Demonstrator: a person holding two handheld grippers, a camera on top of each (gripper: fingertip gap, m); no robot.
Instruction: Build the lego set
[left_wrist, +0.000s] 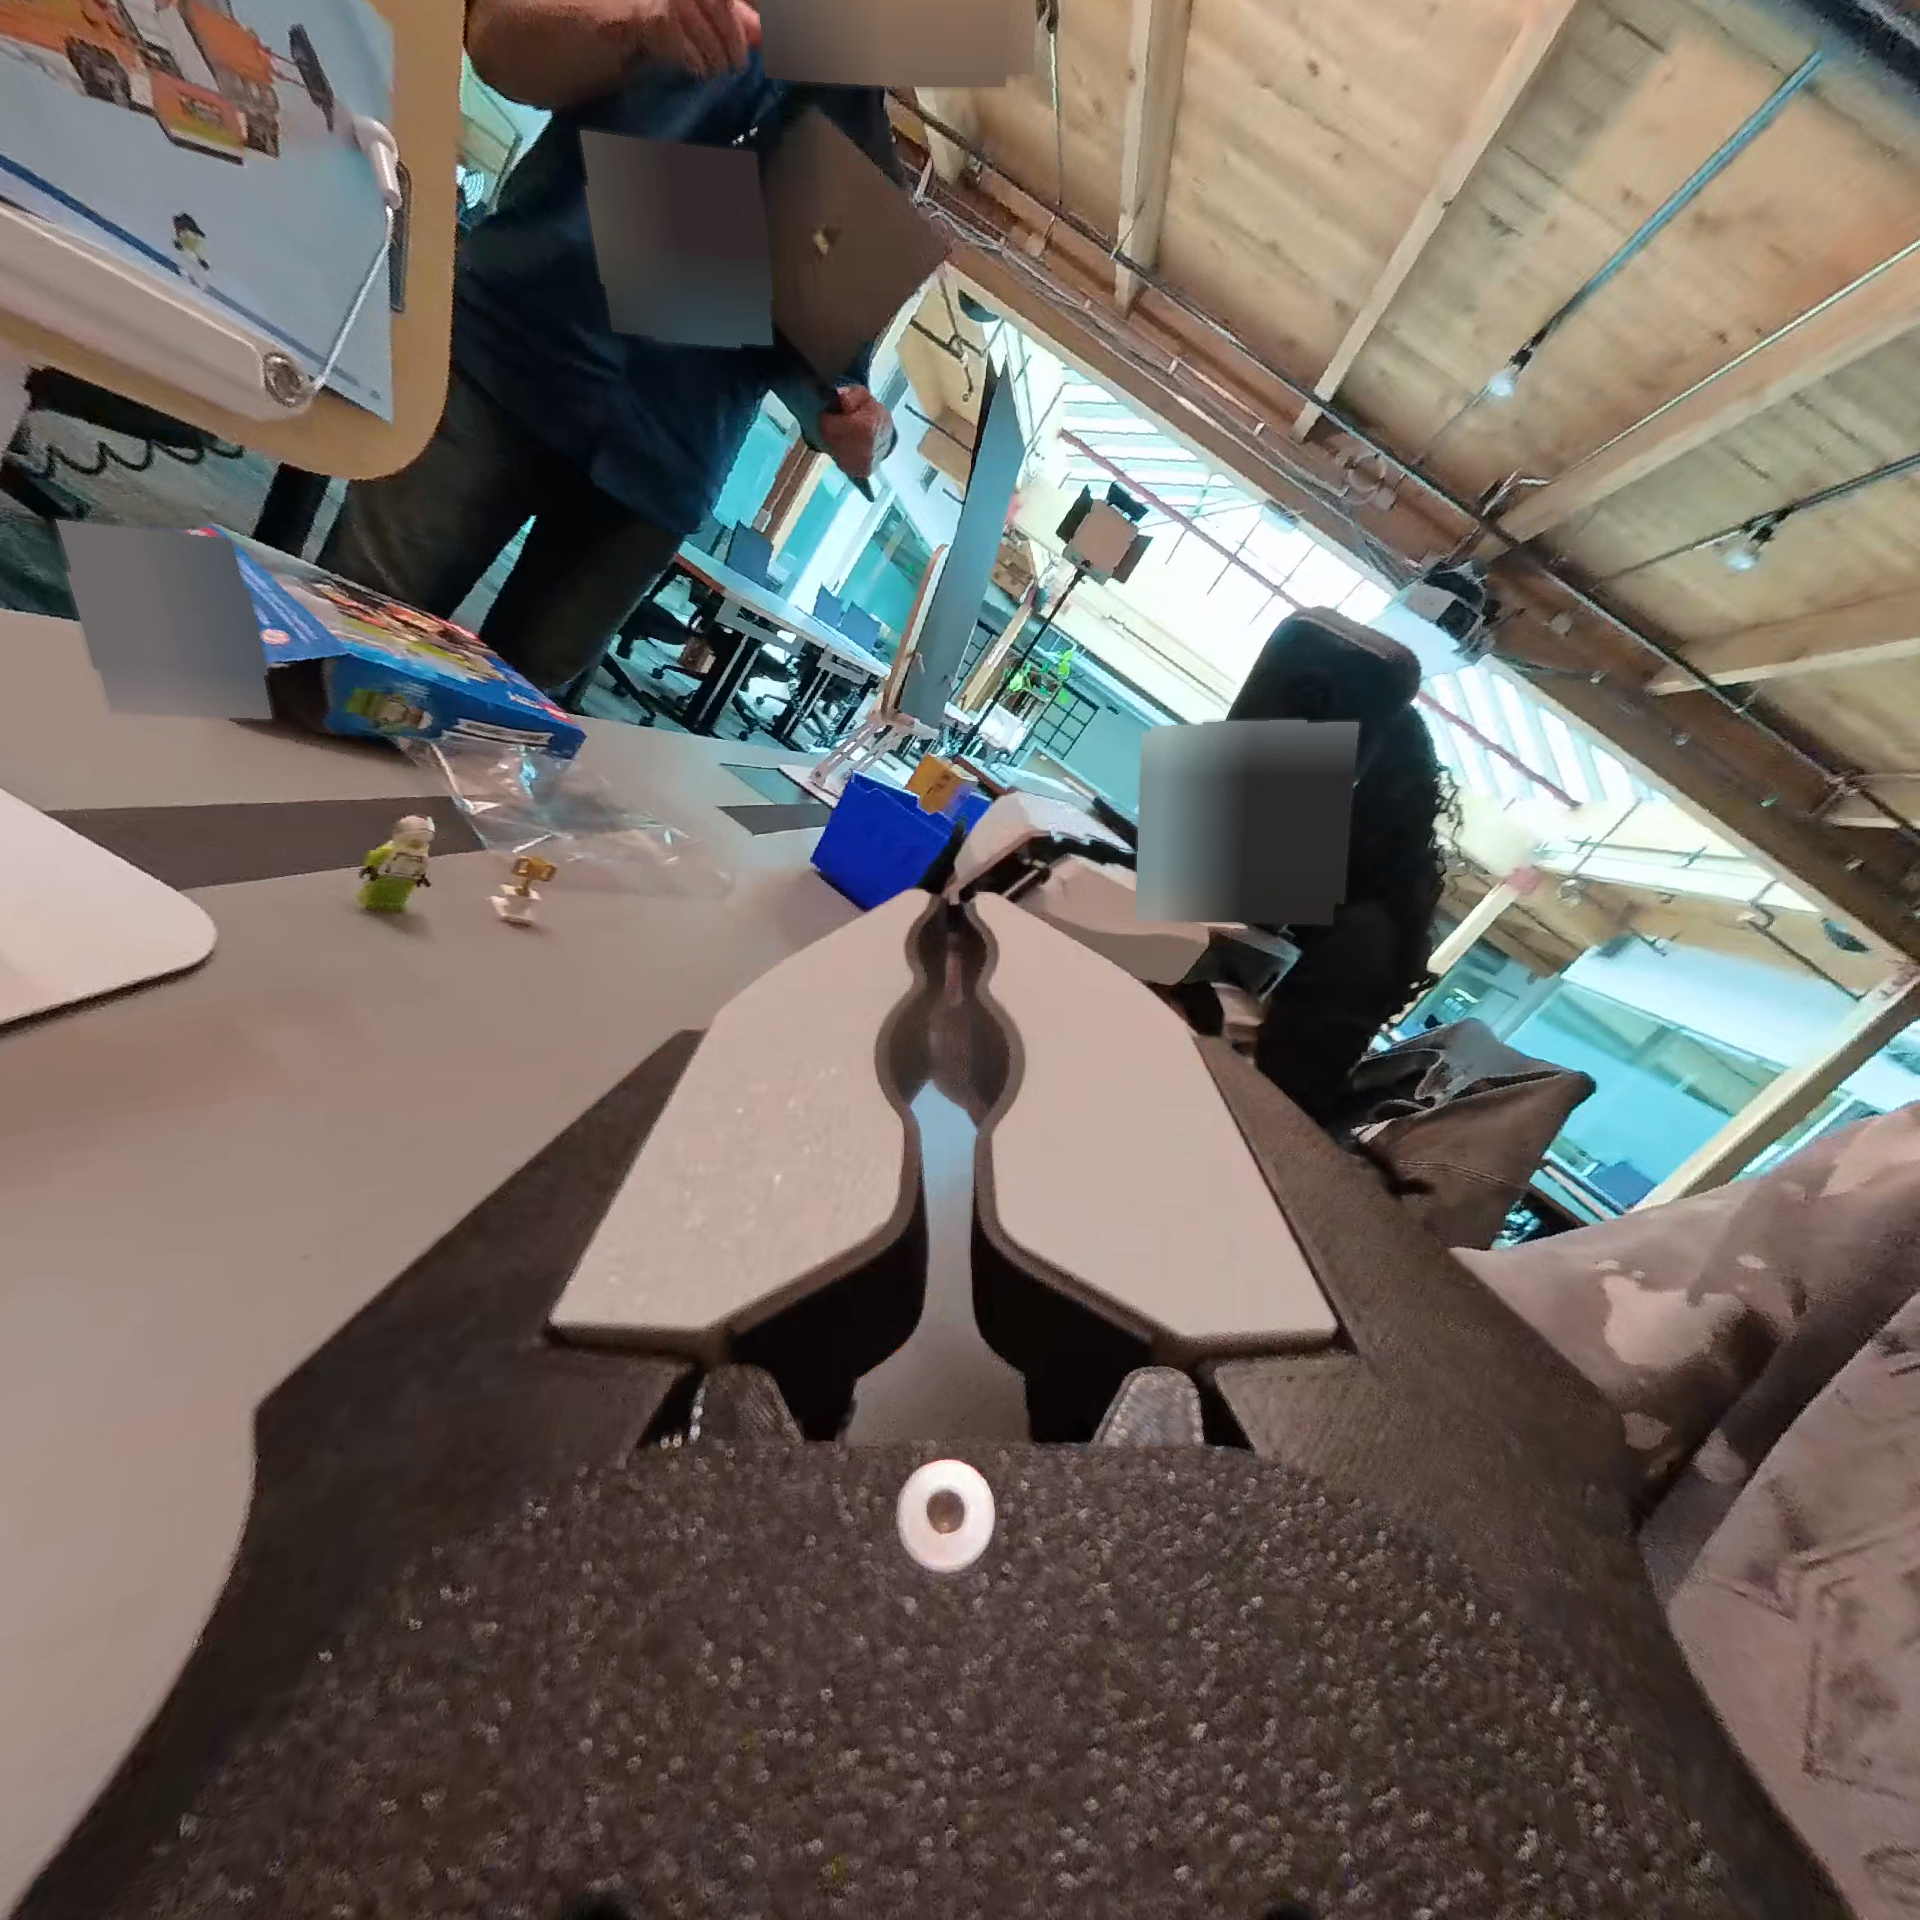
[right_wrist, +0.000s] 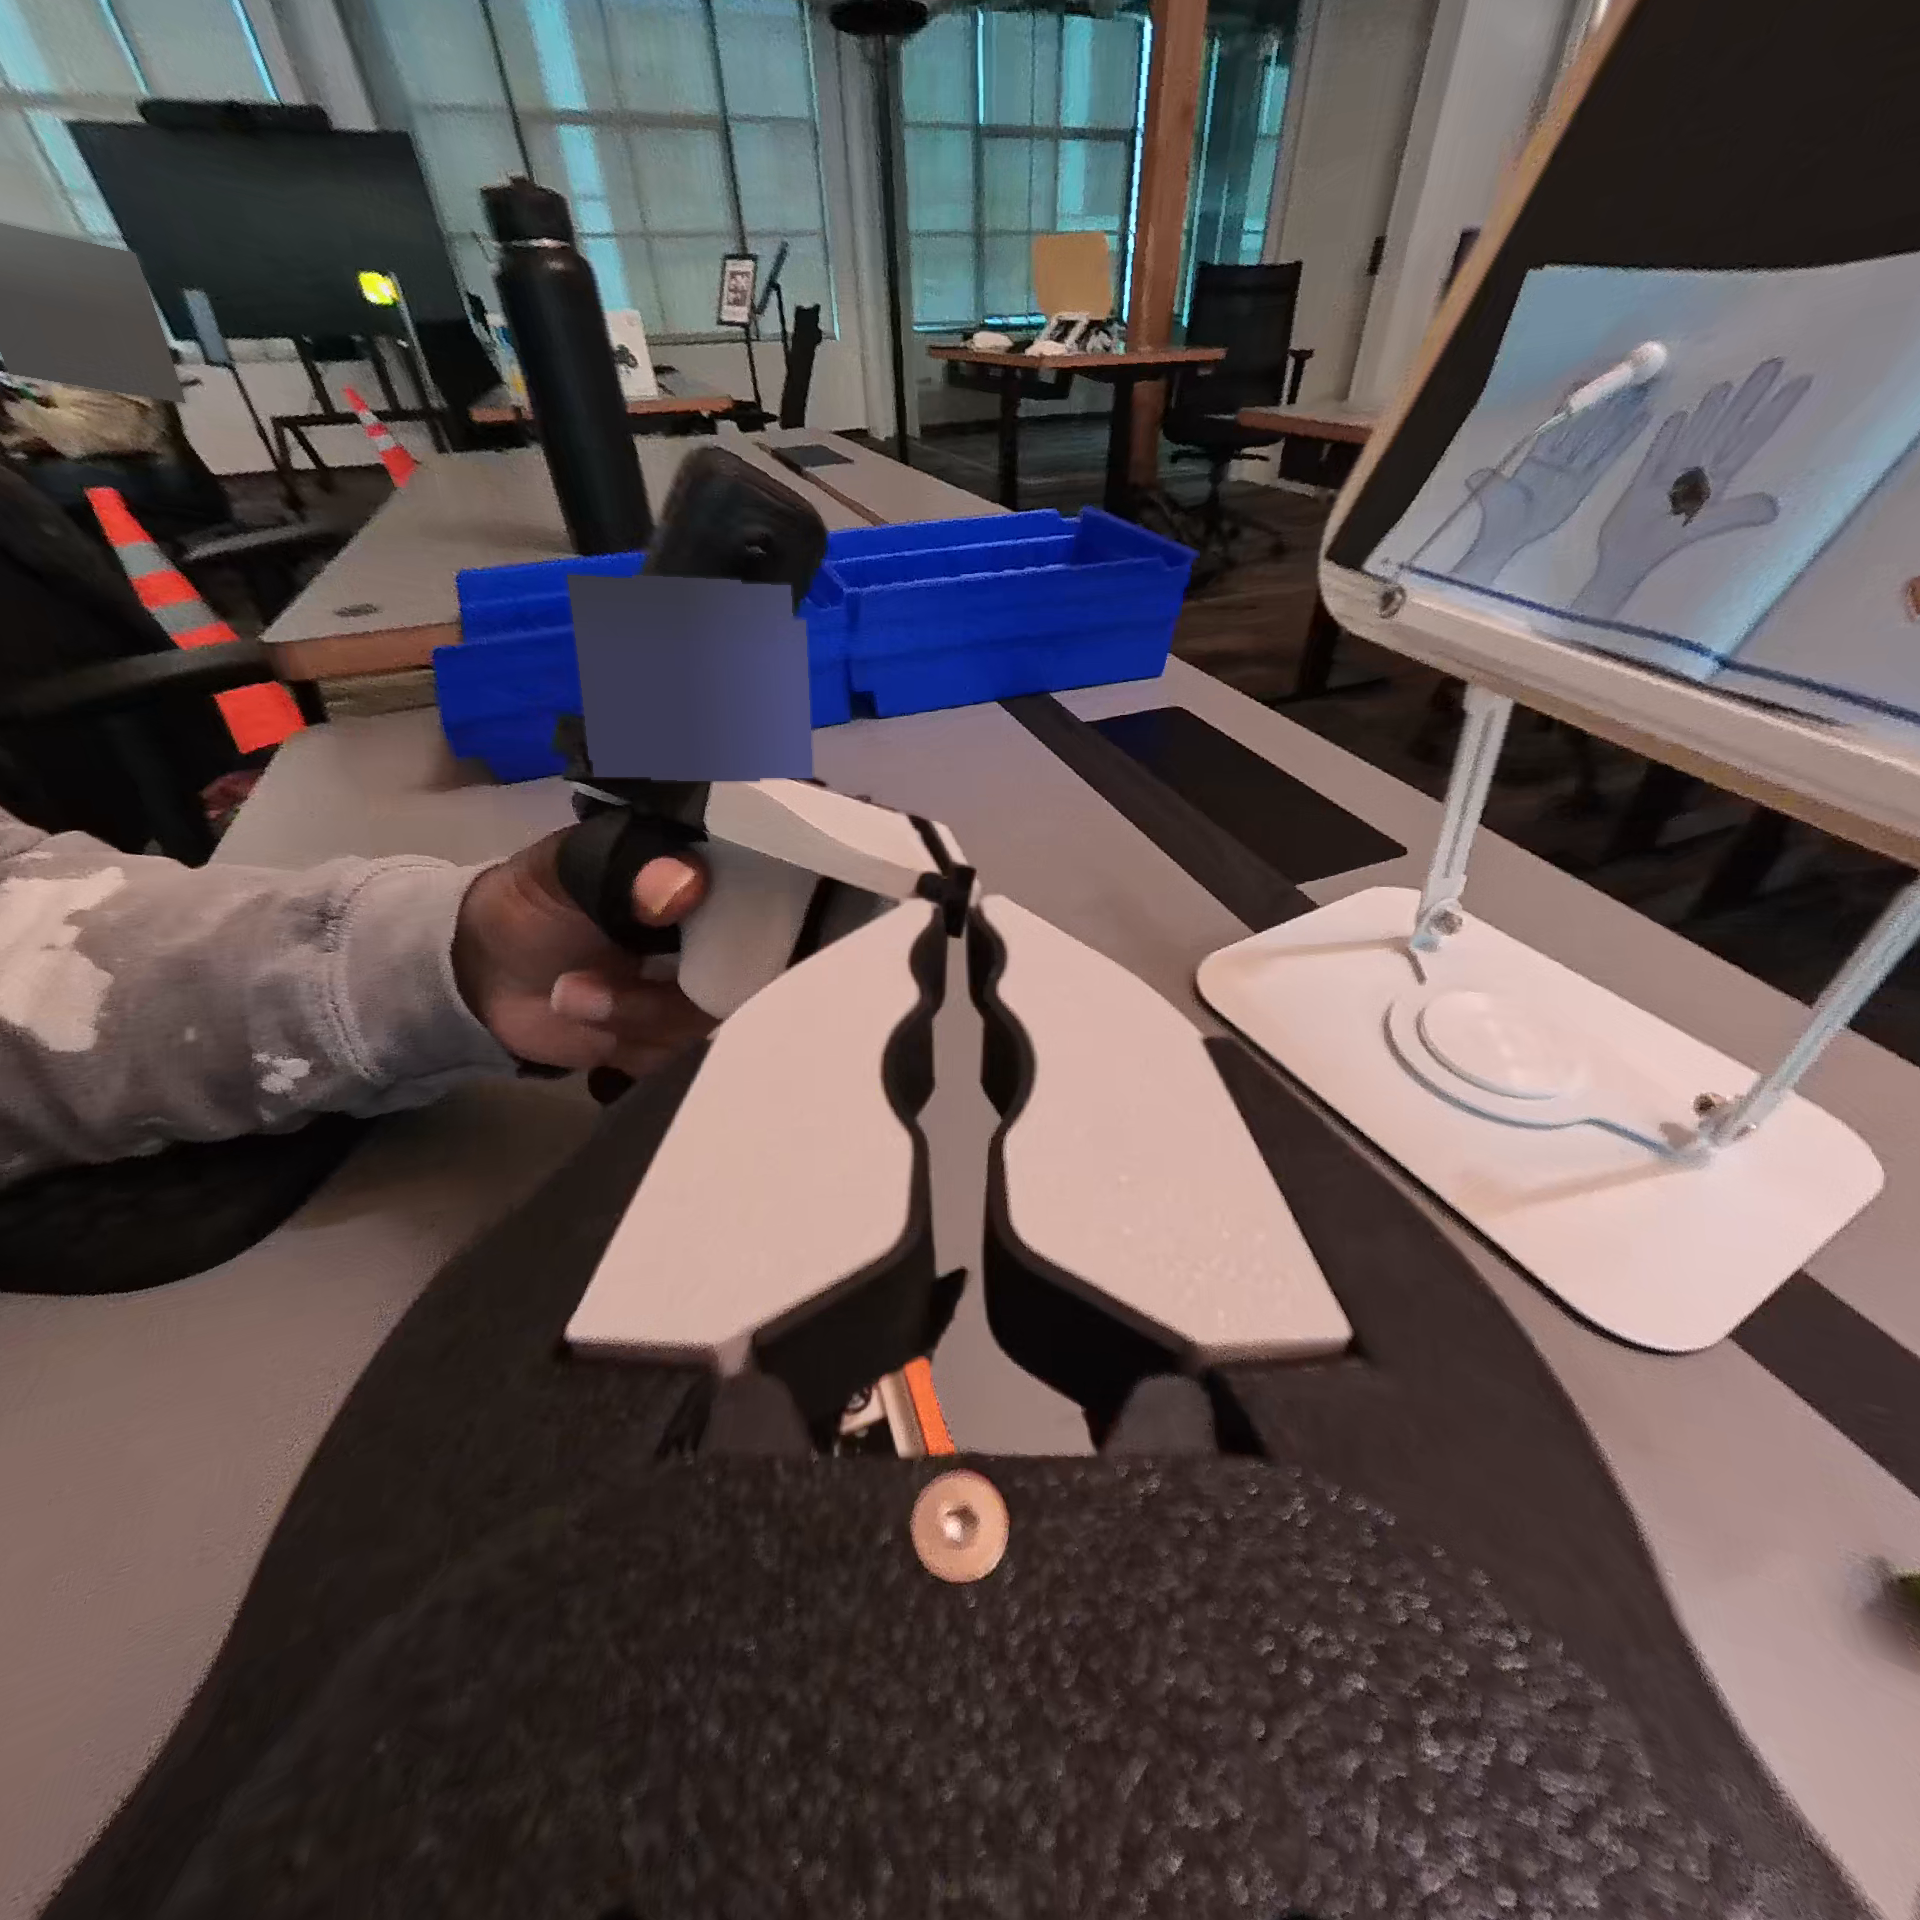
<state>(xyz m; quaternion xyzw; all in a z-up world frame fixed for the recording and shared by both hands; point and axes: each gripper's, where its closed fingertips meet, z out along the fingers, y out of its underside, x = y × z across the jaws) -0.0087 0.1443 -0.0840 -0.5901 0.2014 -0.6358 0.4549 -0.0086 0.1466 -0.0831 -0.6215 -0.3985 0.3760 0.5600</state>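
- While both tips meet over the grey table (right_wrist: 1039, 790), we note the left gripper (left_wrist: 948, 914) and right gripper (right_wrist: 951, 904) clamped together on a small black piece (right_wrist: 948, 891).
- We advise steady, aligned pressure.
- Minifigure (left_wrist: 395, 864) stands apart.

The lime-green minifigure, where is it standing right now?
In the left wrist view the lime-green minifigure stands upright on the grey table, left of the closed left gripper, beside a small white-and-gold piece and near the clear plastic bag.
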